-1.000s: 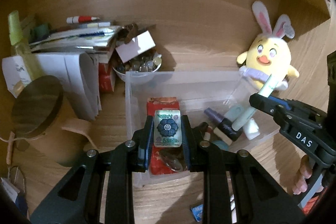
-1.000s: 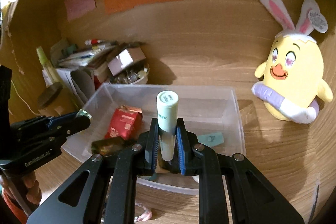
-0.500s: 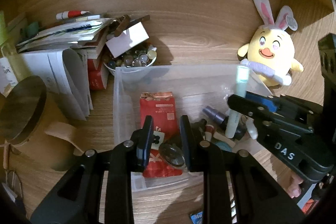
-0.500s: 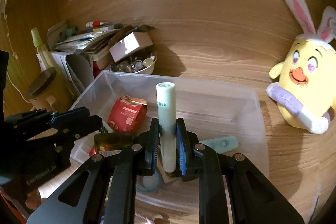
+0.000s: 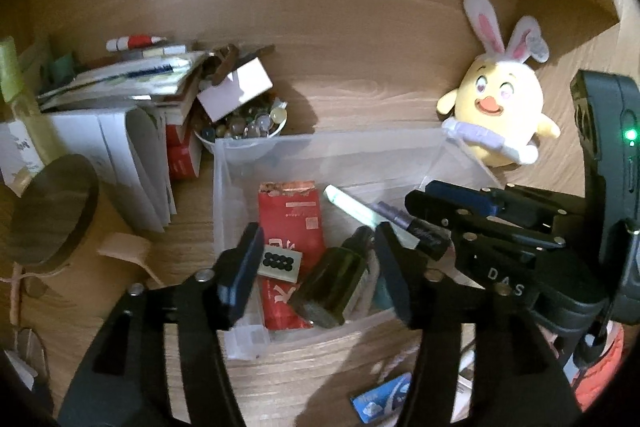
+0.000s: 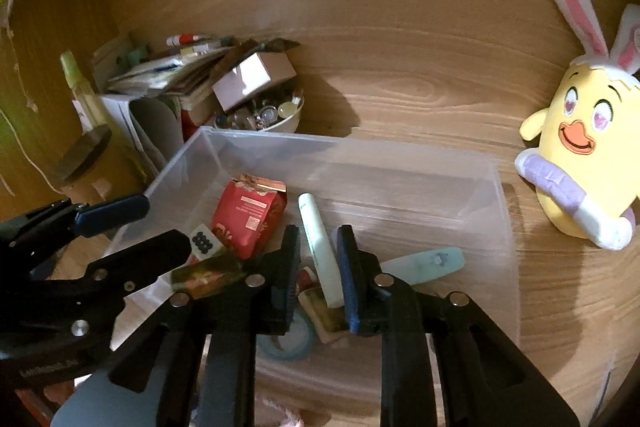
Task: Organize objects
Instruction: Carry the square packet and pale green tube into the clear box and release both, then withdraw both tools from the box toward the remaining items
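Right fingers (image 6: 347,259) opening around pale tube (image 6: 320,251); left fingers (image 5: 248,259) opening, empty.

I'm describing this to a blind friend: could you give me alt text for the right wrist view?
The right gripper, its jaws opening, straddles a pale green tube leaning in a clear plastic bin on a wooden desk. A red packet also lies inside, the left gripper reaches in alongside, and a yellow bunny-eared plush sits right.
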Demonstrator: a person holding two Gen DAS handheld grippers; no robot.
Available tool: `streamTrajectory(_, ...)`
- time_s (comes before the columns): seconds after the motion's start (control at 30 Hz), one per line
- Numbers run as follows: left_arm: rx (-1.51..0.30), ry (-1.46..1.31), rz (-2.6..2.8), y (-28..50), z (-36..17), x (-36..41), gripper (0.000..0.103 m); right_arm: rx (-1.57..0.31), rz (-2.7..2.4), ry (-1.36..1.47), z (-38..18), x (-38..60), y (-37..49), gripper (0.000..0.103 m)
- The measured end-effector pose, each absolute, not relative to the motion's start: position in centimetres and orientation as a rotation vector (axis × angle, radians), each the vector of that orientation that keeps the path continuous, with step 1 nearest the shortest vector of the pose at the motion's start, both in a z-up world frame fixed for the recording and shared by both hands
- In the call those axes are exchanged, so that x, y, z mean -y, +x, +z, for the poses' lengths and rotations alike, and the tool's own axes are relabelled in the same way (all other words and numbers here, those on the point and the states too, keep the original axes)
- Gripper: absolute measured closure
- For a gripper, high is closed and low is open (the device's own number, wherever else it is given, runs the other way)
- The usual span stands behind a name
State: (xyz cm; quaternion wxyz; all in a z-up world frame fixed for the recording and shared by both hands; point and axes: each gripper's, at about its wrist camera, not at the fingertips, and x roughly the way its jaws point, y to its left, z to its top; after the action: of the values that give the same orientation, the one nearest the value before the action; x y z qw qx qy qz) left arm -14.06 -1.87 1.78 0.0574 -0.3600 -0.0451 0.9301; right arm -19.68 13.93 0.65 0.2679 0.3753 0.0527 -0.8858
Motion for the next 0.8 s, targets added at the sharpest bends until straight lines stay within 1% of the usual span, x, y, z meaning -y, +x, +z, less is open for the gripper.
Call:
streamTrajectory(0.07, 0.139, -1.069, 2.83, -13.5, 2.5, 2.0, 0.035, -0.128, -2.394, 0.994, 1.3, -14.4, -19.1, 0.073)
streamTrajectory(0.1, 0.143, -1.056, 2.835, -13.2, 2.9, 2.1, 0.034, -0.121, -2.399, 0.979, 1.7, -14.7, -18.7, 0.07)
streamTrajectory(0.17, 0.151, -1.034, 2.841, -12.6, 3.6, 2.3, 0.032, -0.119, -2.414, 0.953, 2.4, -15.1, -18.0, 0.061)
streamTrajectory(0.2, 0.15, -1.025, 2.841, -12.3, 4.0, 2.4, 0.032, -0.119, -2.423, 0.938, 2.7, -15.4, -17.6, 0.059)
streamTrajectory(0.23, 0.146, -1.022, 2.842, -12.0, 4.1, 2.4, 0.029, -0.119, -2.43, 0.924, 3.1, -15.7, -17.2, 0.054)
streamTrajectory(0.27, 0.142, -1.019, 2.848, -11.6, 4.3, 2.4, 0.022, -0.117, -2.436, 0.91, 3.4, -16.1, -16.7, 0.05)
streamTrajectory(0.33, 0.133, -1.004, 2.861, -10.7, 4.4, 2.5, 0.015, -0.111, -2.446, 0.894, 3.8, -16.8, -16.0, 0.045)
streamTrajectory(0.4, 0.101, -1.002, 2.871, -9.7, 4.2, 2.3, 0.013, -0.109, -2.455, 0.883, 4.0, -17.5, -15.2, 0.041)
streamTrajectory(0.57, 0.05, -1.042, 2.861, -7.7, 3.1, 1.9, 0.011, -0.123, -2.465, 0.887, 3.6, -18.9, -13.4, 0.036)
streamTrajectory(0.8, 0.063, -1.126, 2.805, -5.6, 0.9, 1.2, 0.011, -0.143, -2.467, 0.948, 1.6, -20.6, -11.3, 0.035)
